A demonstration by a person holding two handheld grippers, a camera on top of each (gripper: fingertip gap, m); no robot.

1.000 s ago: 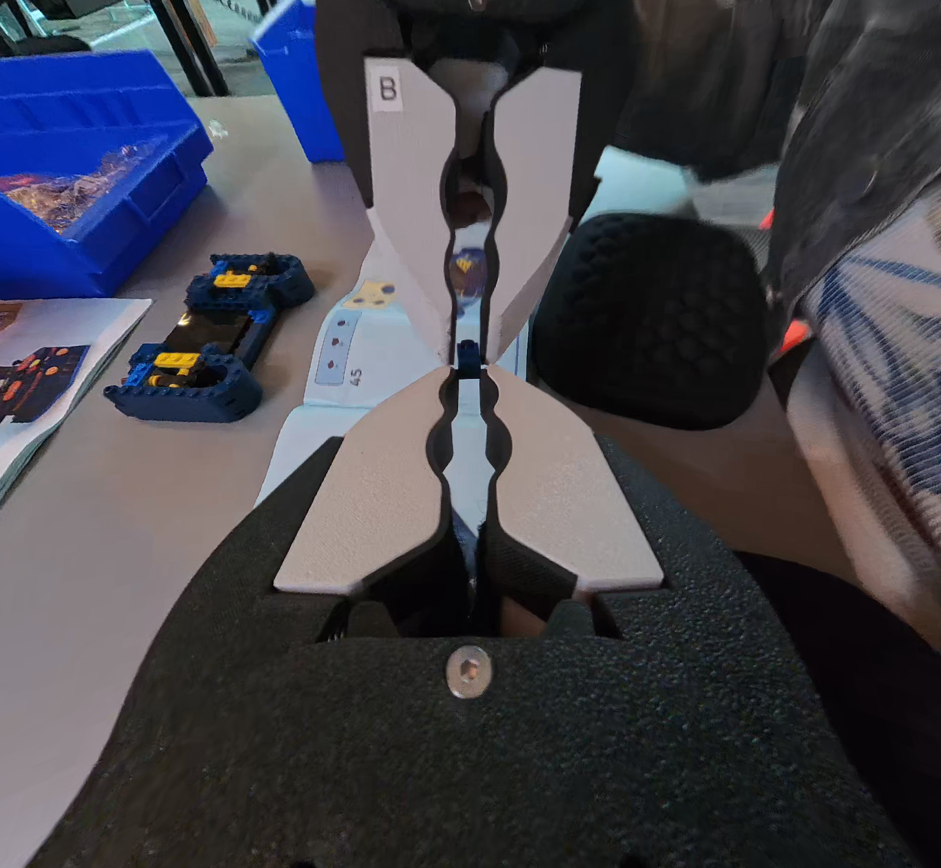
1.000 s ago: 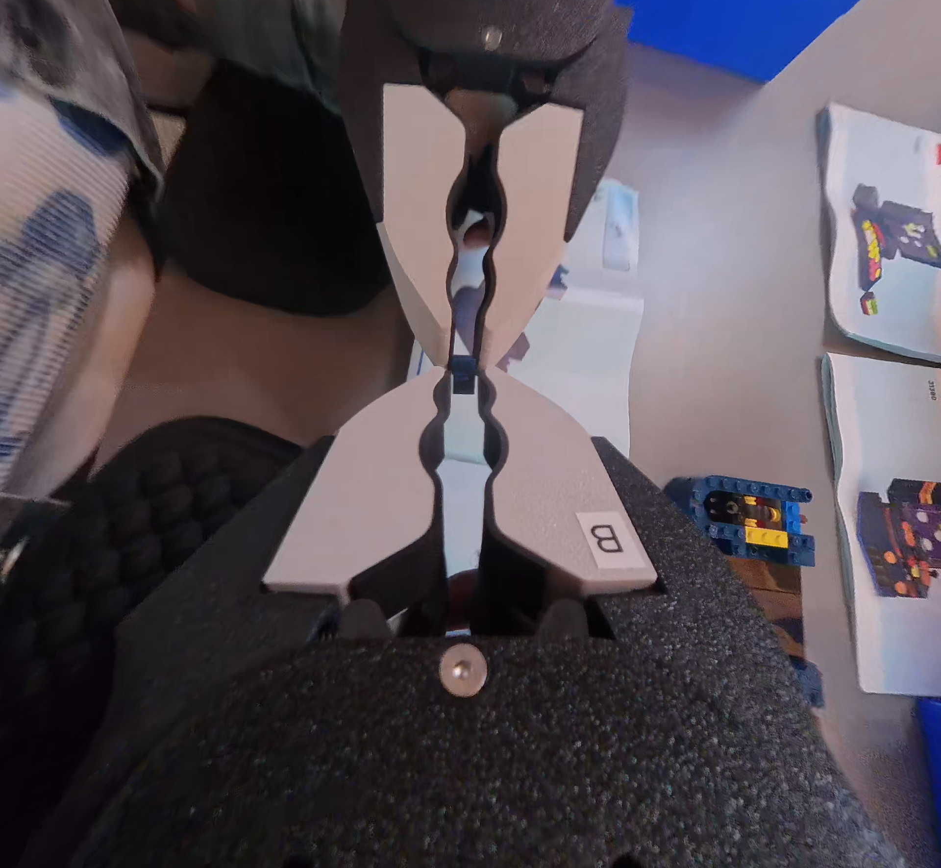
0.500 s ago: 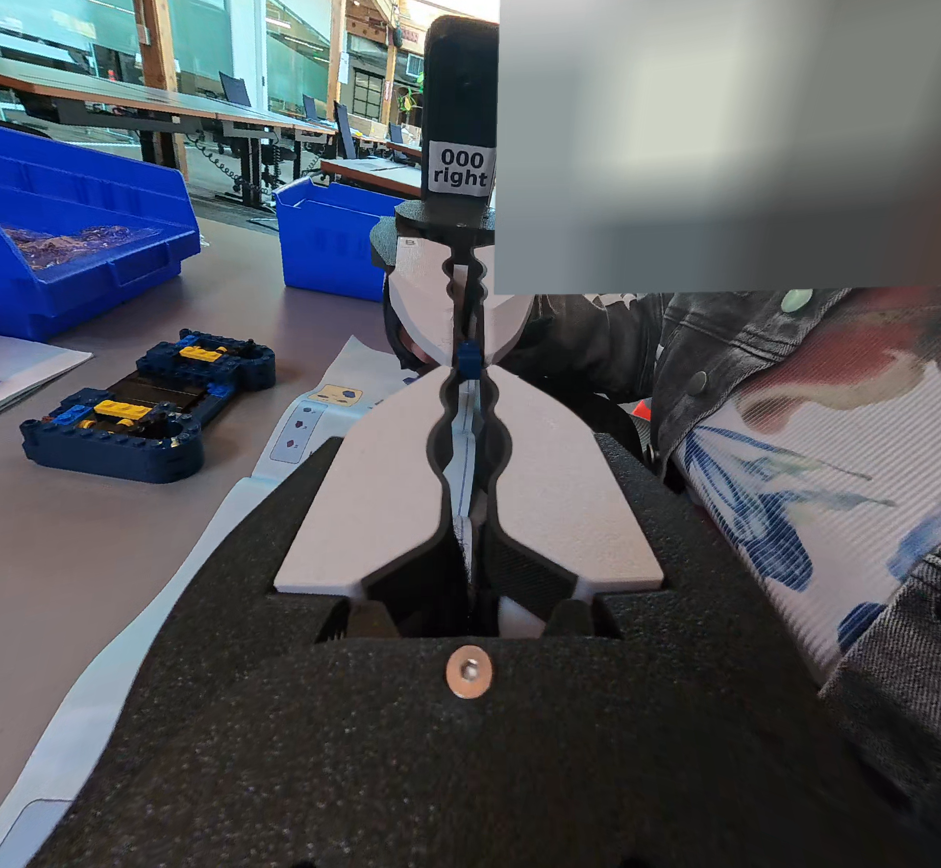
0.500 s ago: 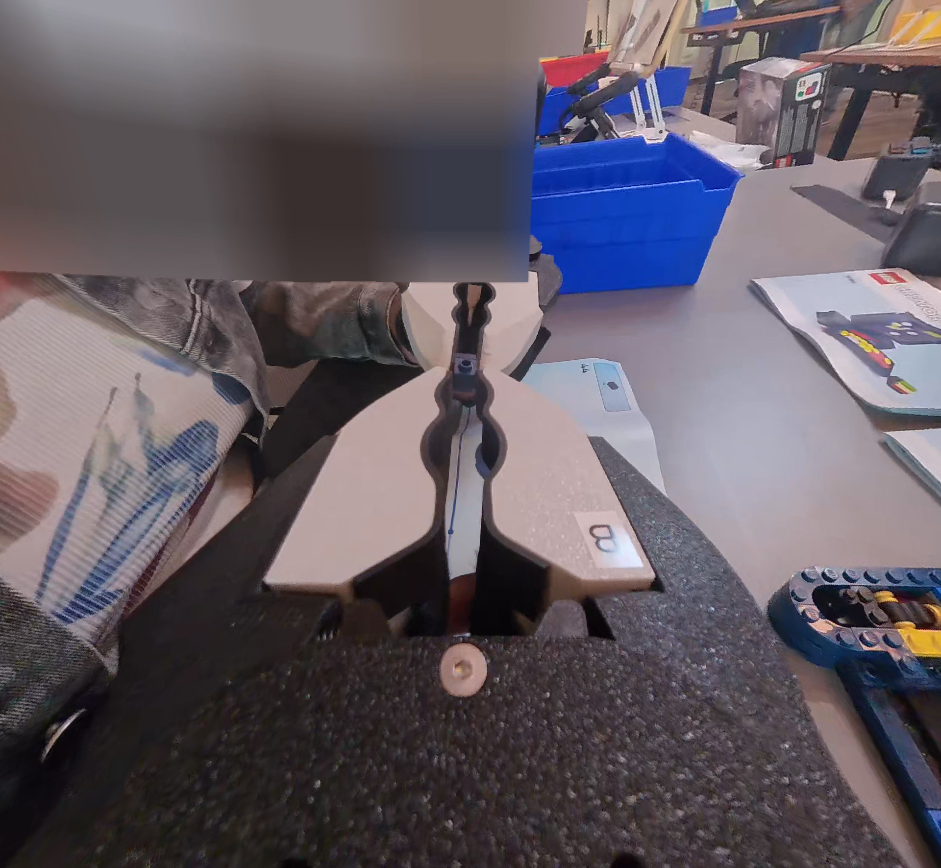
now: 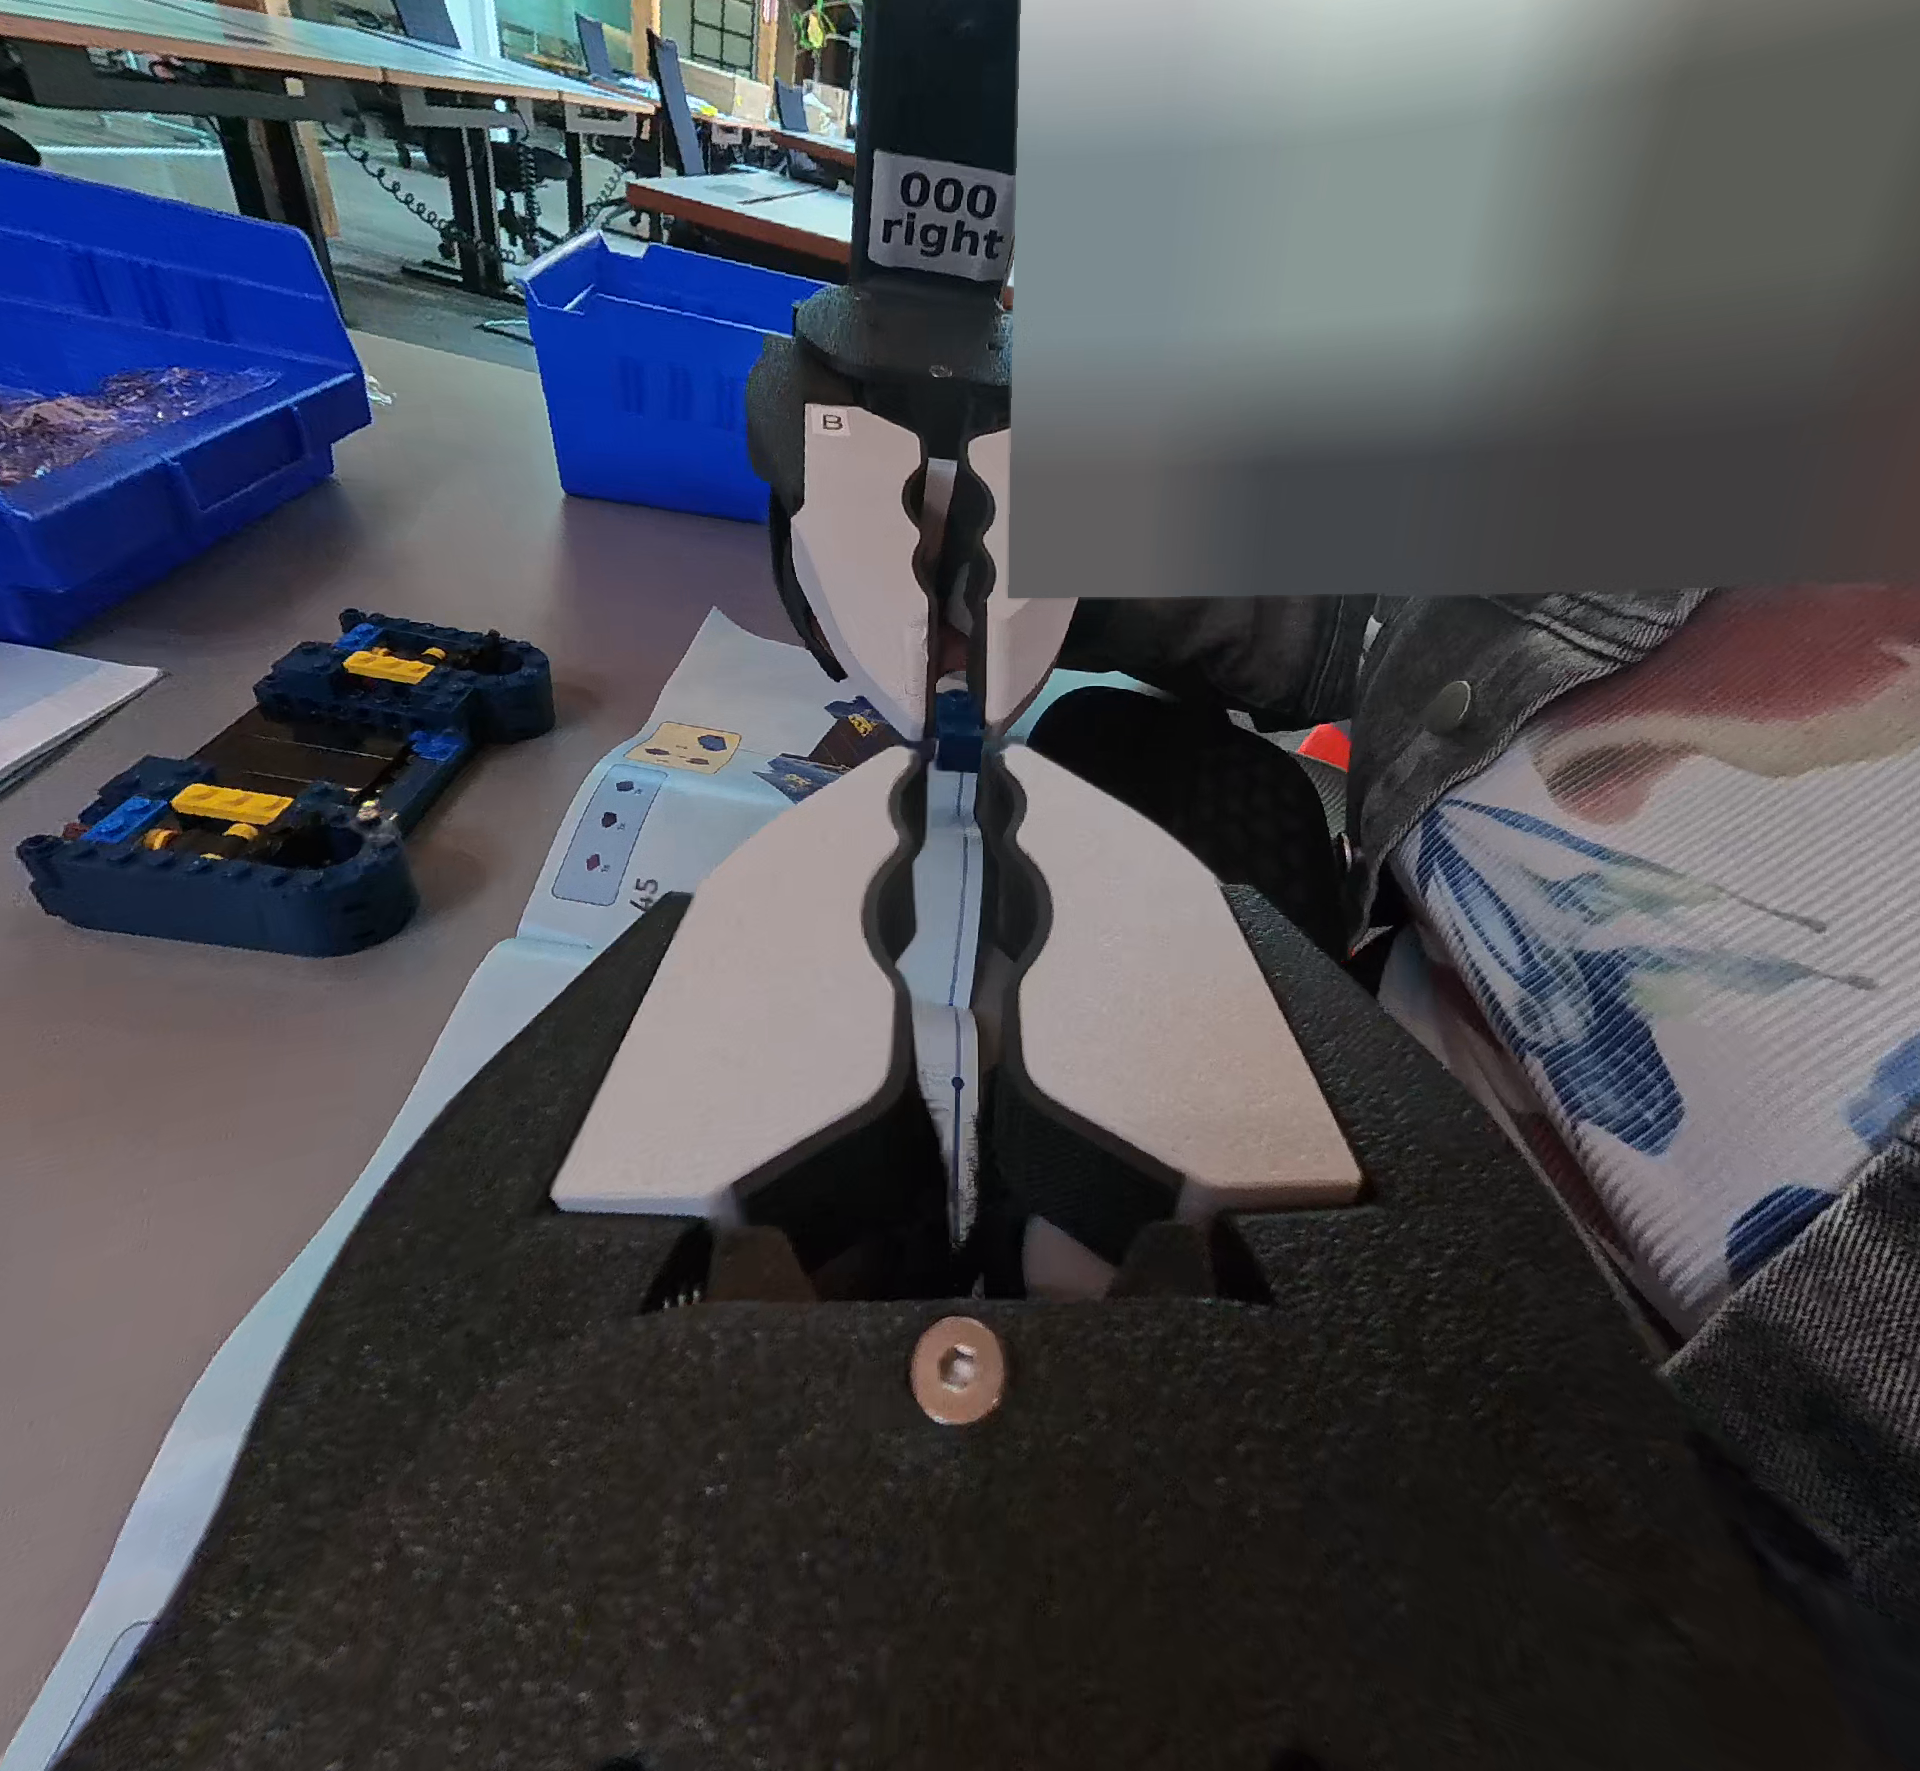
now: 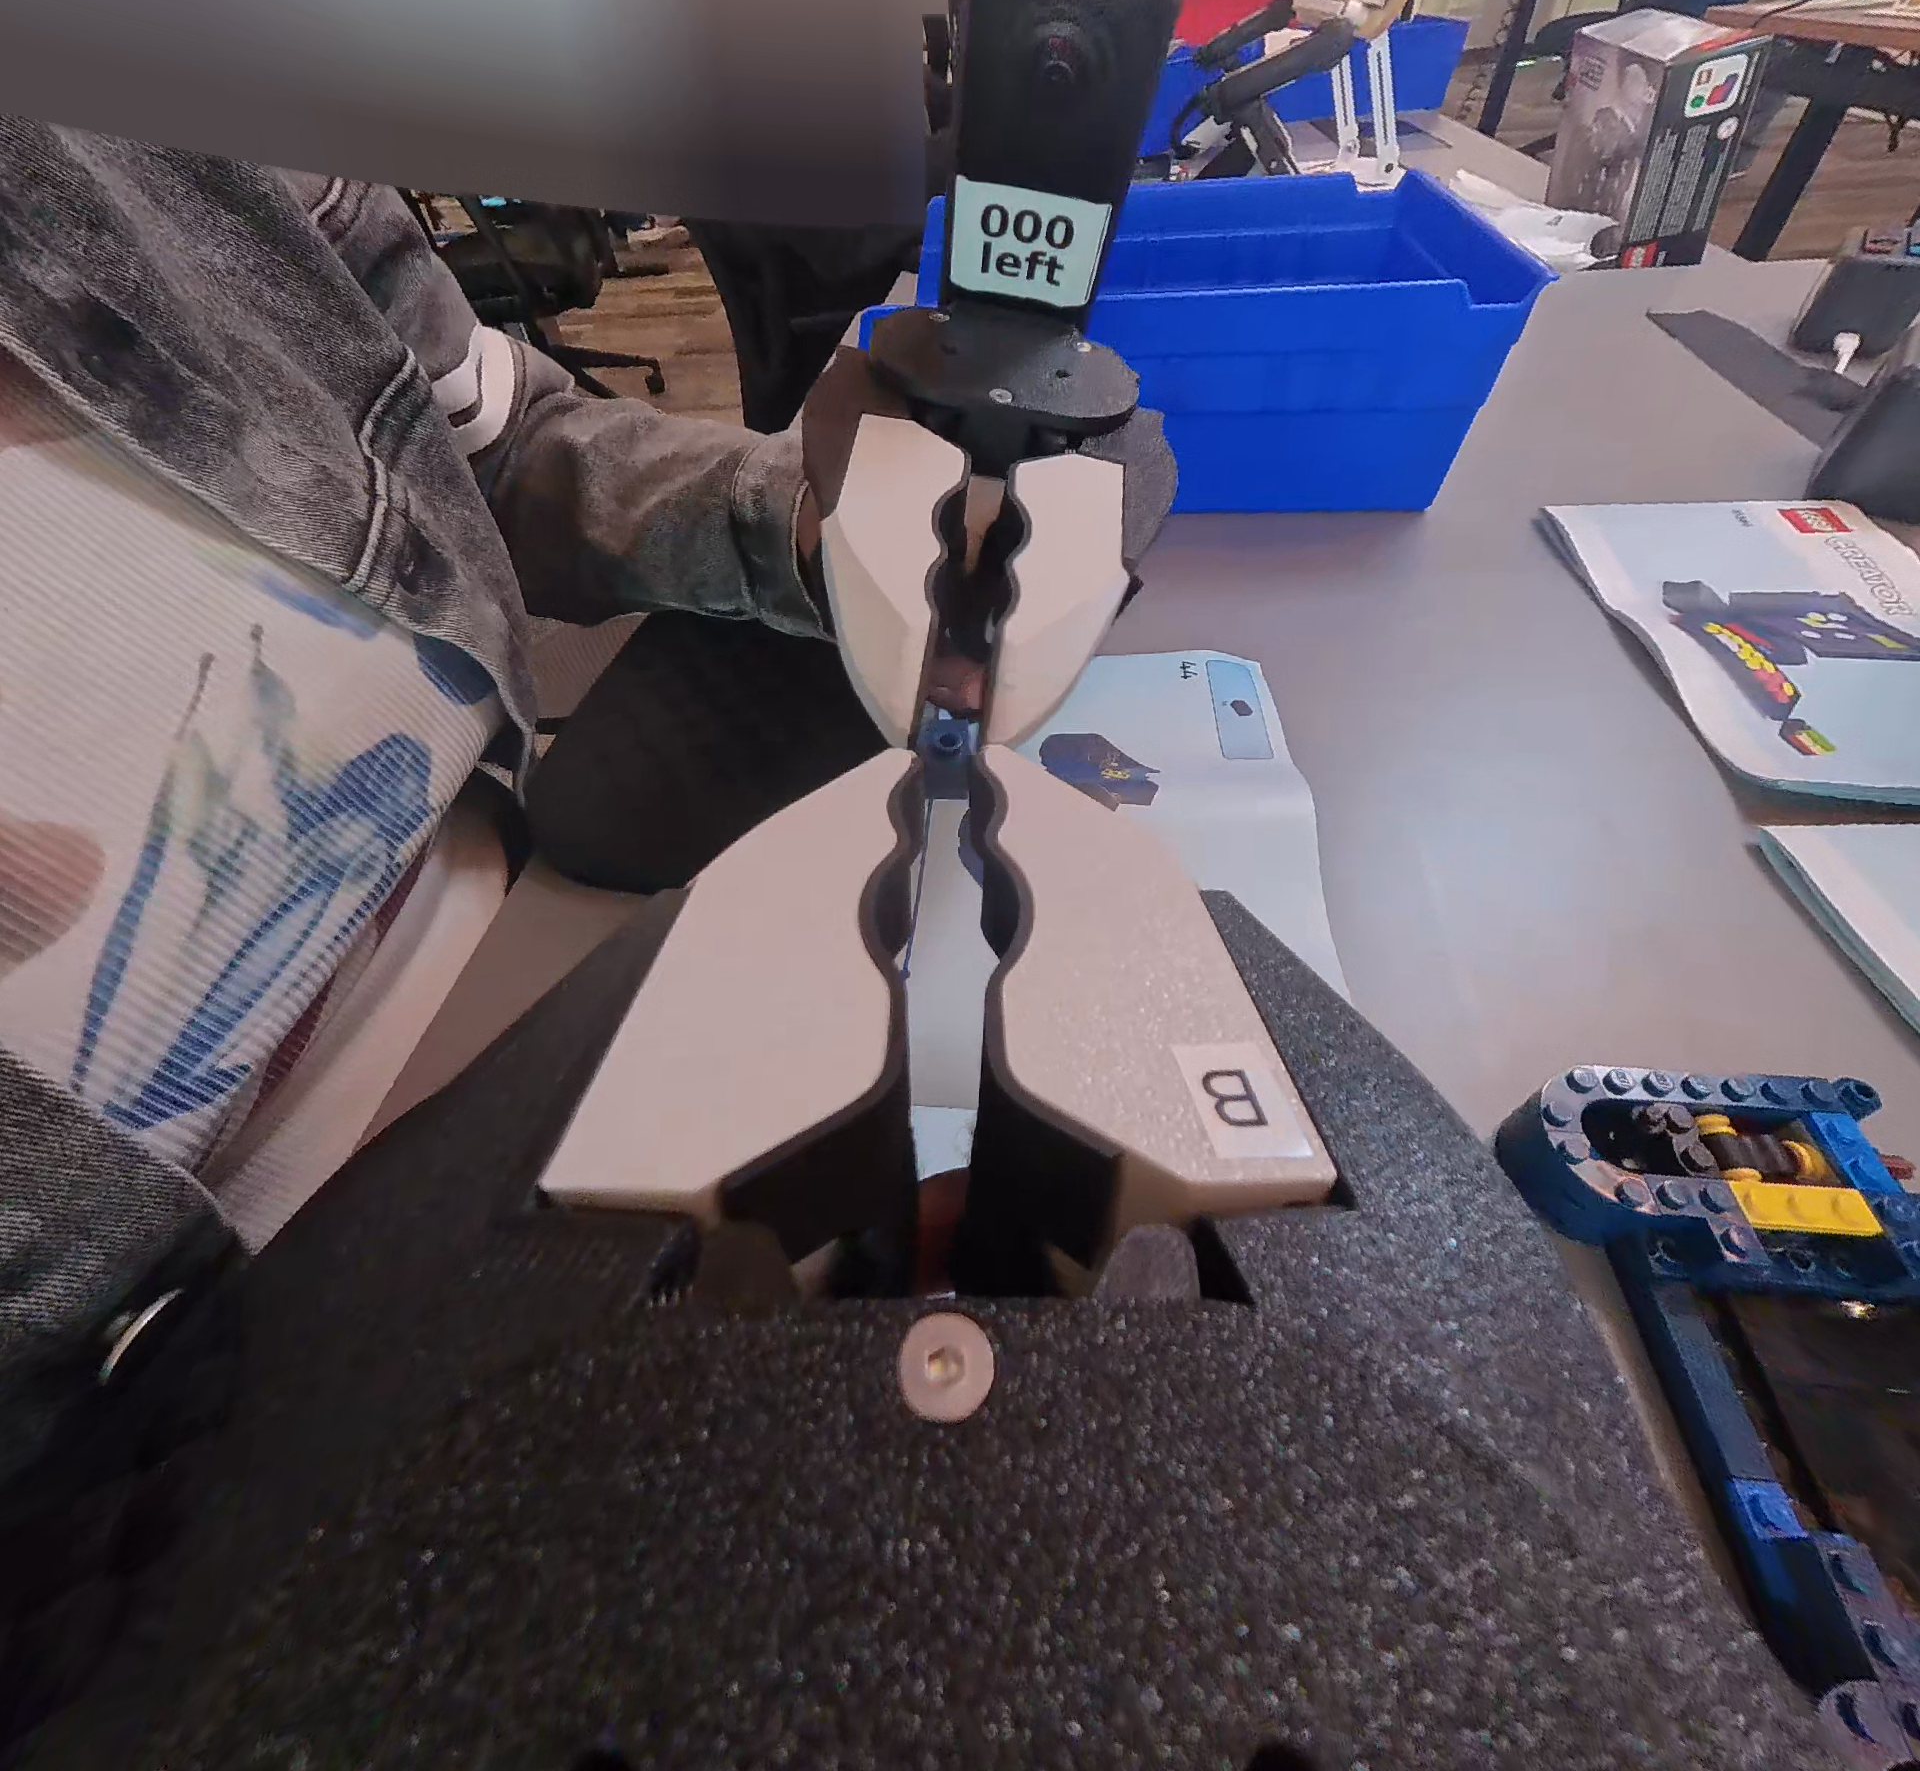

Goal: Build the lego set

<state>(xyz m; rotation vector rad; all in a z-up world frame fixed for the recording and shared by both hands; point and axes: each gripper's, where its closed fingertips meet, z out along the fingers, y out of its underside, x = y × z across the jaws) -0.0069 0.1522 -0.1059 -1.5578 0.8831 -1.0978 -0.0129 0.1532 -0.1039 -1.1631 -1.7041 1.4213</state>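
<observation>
Blue brick [image 5: 957,741]: tiny, pinched in mid-air between two grippers meeting tip to tip, above the open instruction booklet [image 5: 665,786].
Left gripper [image 5: 957,753]: clenched on the brick.
Right gripper [image 6: 943,757]: clenched on it from the opposite end.
Nearby: blue brick frame [image 5: 281,786], blue bins [image 5: 665,391].
Risk: I'd say any twist between the hands could pop the brick out onto the grey table [image 5: 208,1077].

Left gripper [image 5: 957,753] and right gripper [image 6: 943,753] meet tip-to-tip, jaws seemingly nearly closed.
</observation>
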